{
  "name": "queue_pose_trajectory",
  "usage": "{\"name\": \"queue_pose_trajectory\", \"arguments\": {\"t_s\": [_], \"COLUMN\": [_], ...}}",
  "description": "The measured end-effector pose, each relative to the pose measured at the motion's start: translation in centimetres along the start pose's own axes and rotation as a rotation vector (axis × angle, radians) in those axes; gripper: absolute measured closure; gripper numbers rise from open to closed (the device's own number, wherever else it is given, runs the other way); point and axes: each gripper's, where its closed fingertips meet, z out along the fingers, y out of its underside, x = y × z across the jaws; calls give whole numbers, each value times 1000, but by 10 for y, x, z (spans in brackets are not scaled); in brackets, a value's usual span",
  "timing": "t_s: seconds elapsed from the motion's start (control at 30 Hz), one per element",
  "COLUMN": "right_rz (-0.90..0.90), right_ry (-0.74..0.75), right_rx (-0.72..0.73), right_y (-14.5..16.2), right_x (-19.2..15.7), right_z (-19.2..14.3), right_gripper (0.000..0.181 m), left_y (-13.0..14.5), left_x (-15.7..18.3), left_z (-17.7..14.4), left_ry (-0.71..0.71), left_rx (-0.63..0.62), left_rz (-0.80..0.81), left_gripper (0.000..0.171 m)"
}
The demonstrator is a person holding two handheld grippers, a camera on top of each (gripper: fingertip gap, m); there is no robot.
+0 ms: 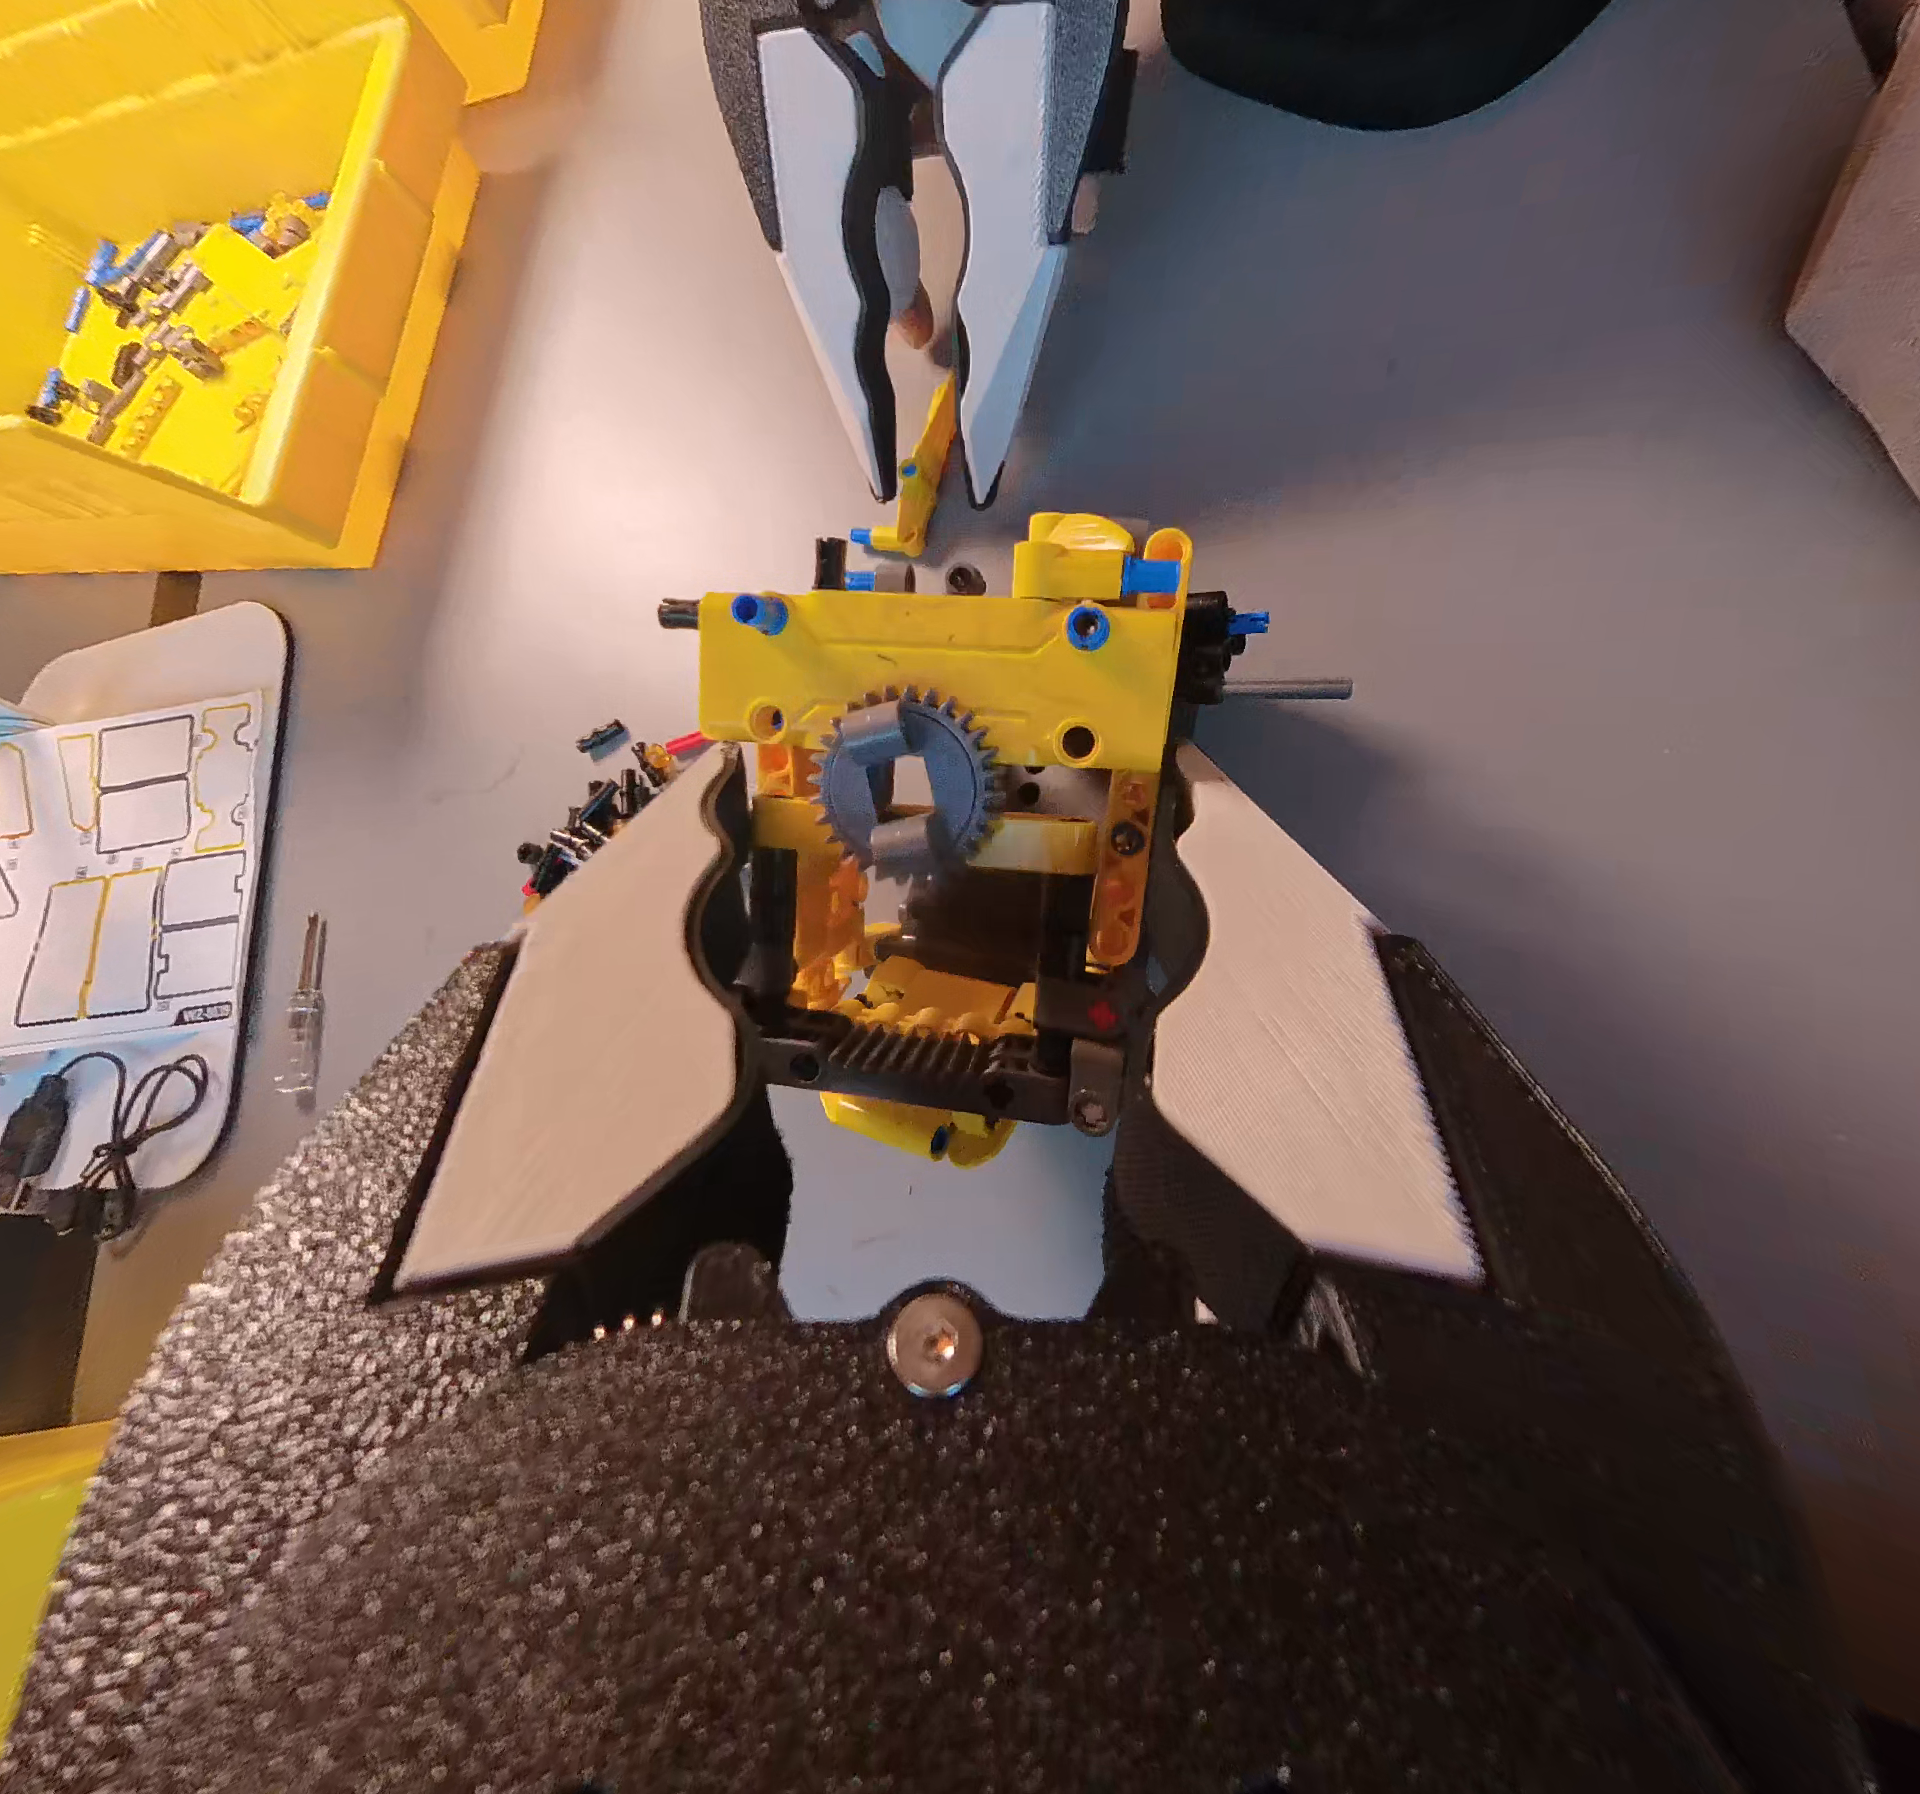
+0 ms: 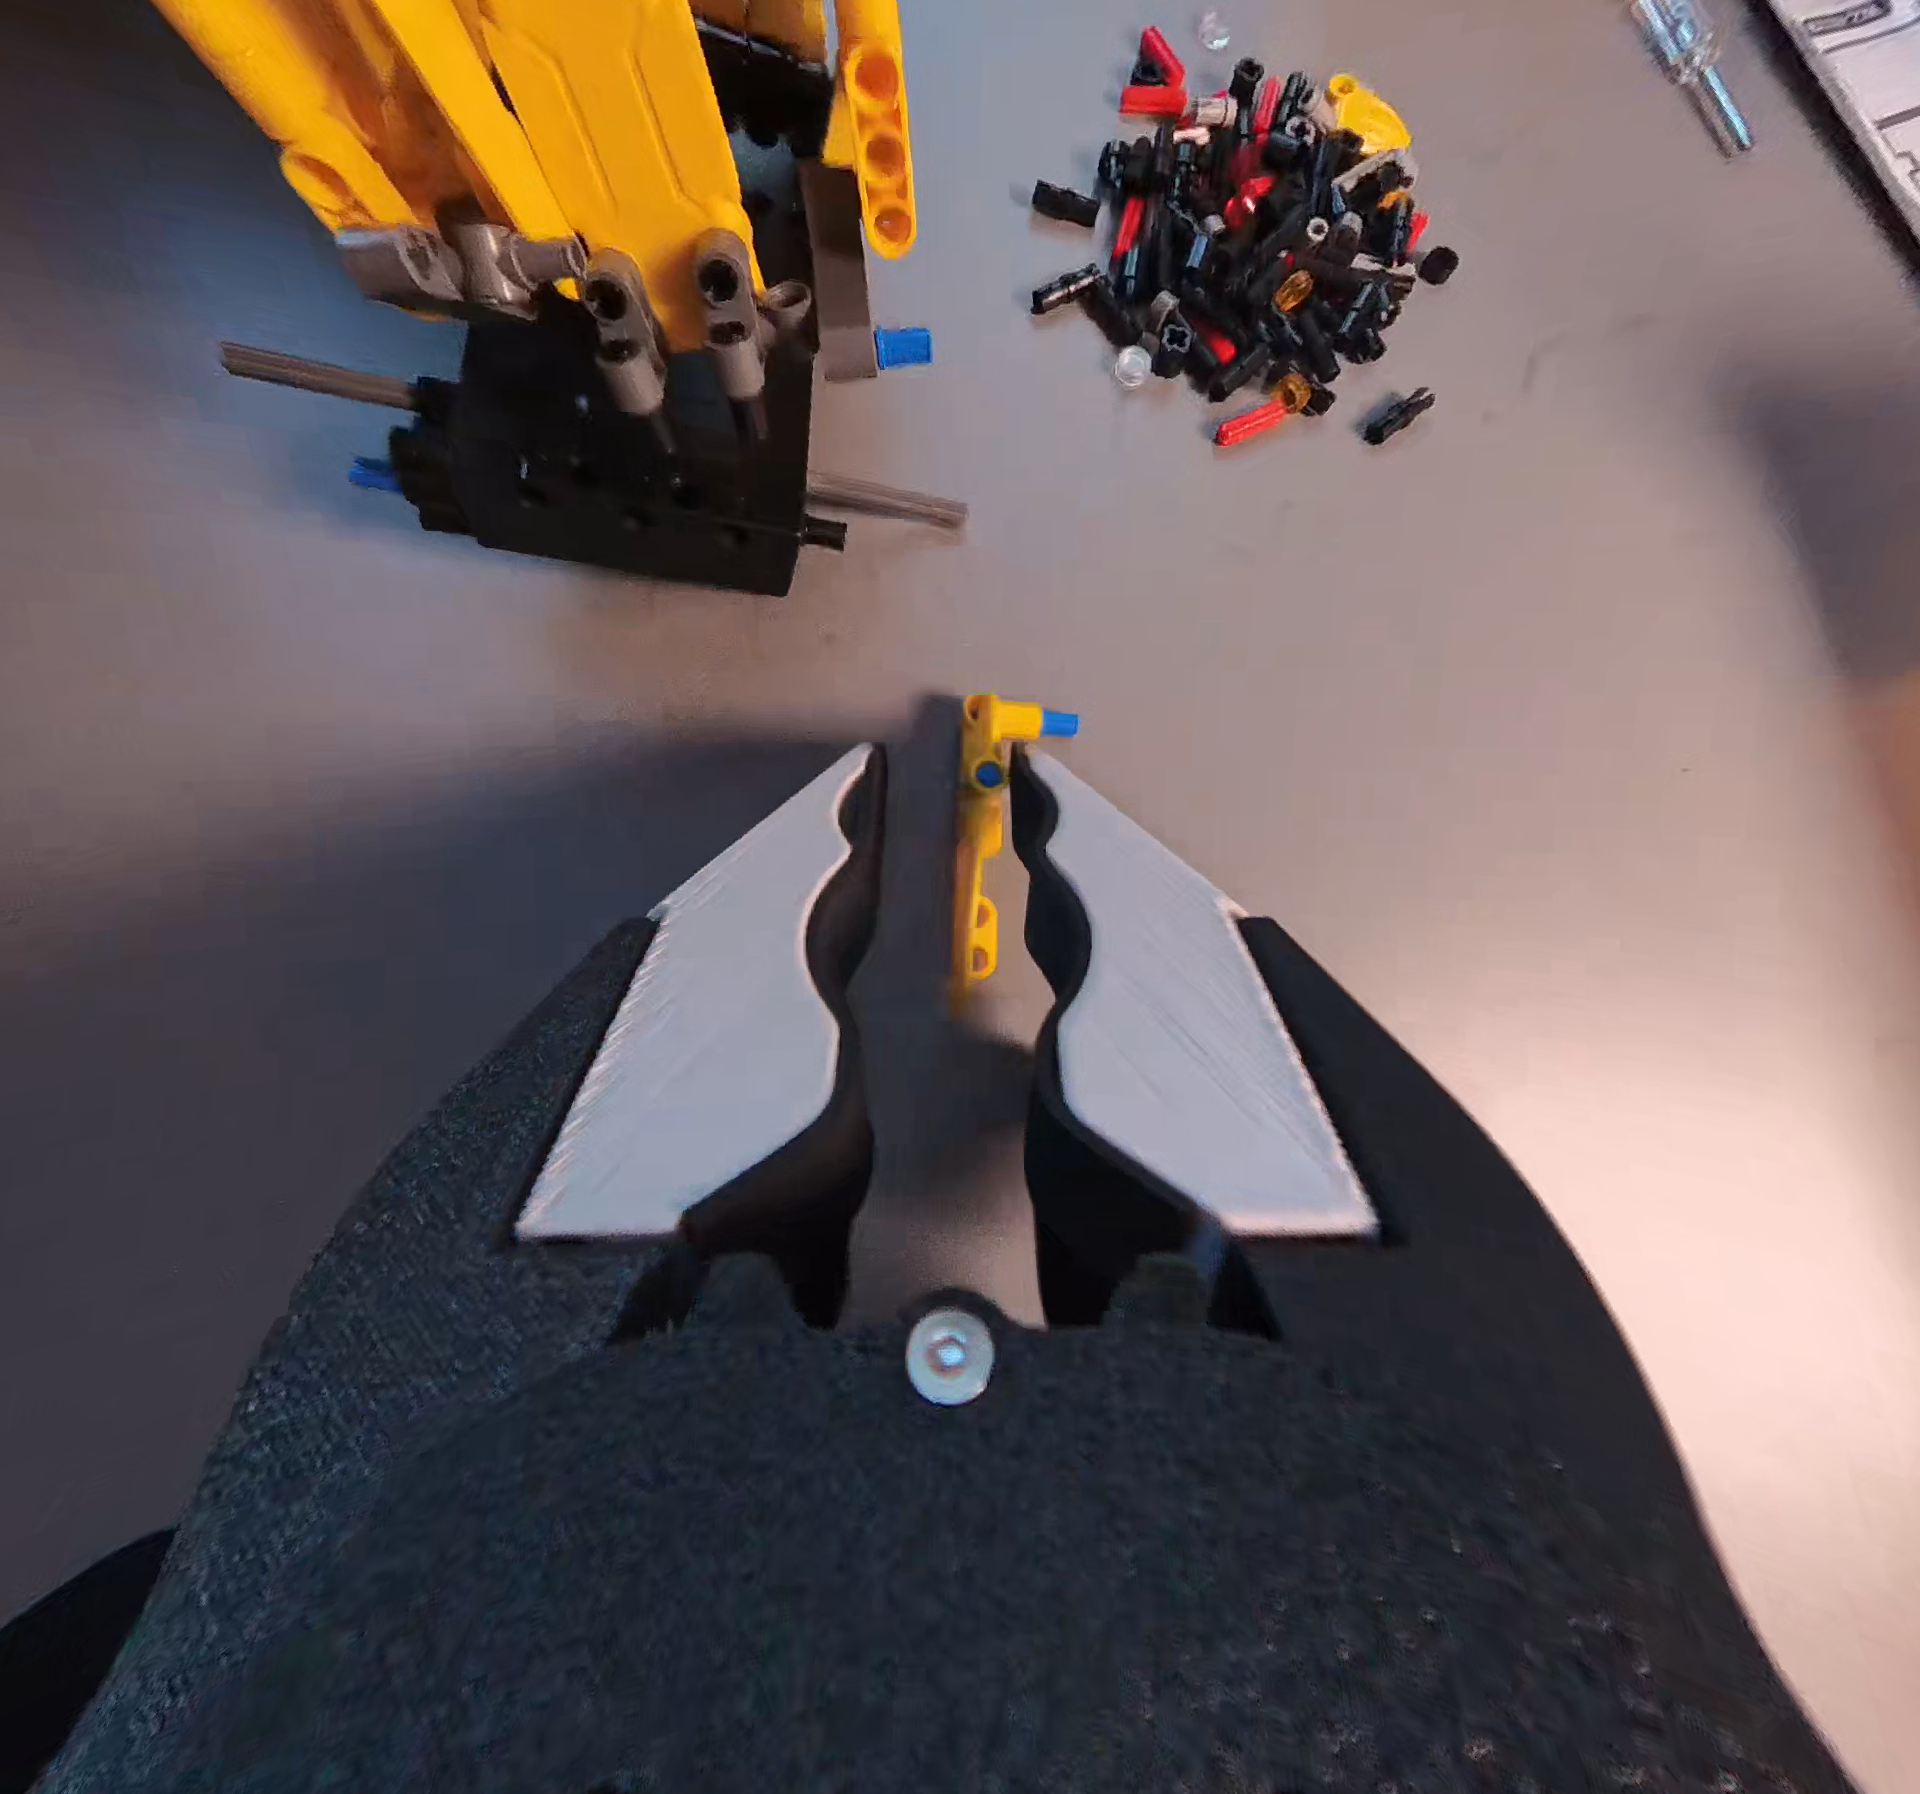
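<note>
Two grippers work over a grey tabletop (image 2: 1455, 809). Left gripper (image 1: 948, 778): jaws spread wide and clamped on either side of a yellow and black toy-brick assembly (image 1: 940, 664), a boxy frame with a flat yellow plate on top, blue pins, and a grey toothed gear (image 1: 902, 788) showing through its middle; the pale ribbed fingers (image 1: 613, 996) press against the frame's flanks. From the right wrist view the same assembly (image 2: 582, 217) stands on the table, black block at its base, grey axles (image 2: 312, 376) sticking out sideways. Right gripper (image 2: 948, 757): jaws narrow, with a slim yellow L-shaped beam with blue pins (image 2: 982, 840) lying lengthwise between the fingers; it sits against the right-hand finger, and a gap shows on the other side, so whether it is truly pinched I cannot tell. In the left wrist view that gripper (image 1: 930, 497) points at the assembly from the far side, beam (image 1: 925, 477) tip just beside the assembly's upper edge, not clearly touching. Nearby: heap of small black, red and yellow connector pieces (image 2: 1247, 238) on the table beside the assembly; clear-handled small tool with metal tip (image 2: 1688, 61) near a white printed sheet on a tray (image 1: 135, 851); yellow plastic sorting bin (image 1: 208, 238) with loose parts, well apart at the left.
</note>
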Motion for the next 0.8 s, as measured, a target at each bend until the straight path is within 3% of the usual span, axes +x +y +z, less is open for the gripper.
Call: {"name": "queue_pose_trajectory", "arguments": {"t_s": [0.13,0.2,0.27,0.33,0.47,0.63,0.7,0.8], "right_rz": [-4,-56,-99,-148,-227,-316,-219,99], "right_ry": [-85,-168,-166,-127,-89,-28,-80,-216], "right_rx": [255,414,483,466,388,376,388,475], "right_y": [-49,-80,-97,-101,-96,-95,-95,-100], "right_x": [-14,-38,-53,-59,-61,-63,-62,-48], "right_z": [-27,-44,-45,-33,-10,-2,-2,-9], "right_gripper": [145,152,163,174,167,174,175,175], "left_y": [-2,-2,-4,-5,-7,-8,-6,7], "left_x": [-1,0,0,2,5,9,4,-5], "left_z": [0,-1,-2,-3,-5,-10,-15,-24], "left_ry": [-33,-40,-45,-26,5,37,12,-57], "left_rx": [17,18,20,22,48,76,76,26], "left_rz": [13,23,27,20,-20,-62,-65,-77], "left_gripper": [96,97,99,99,100,101,102,94]}}
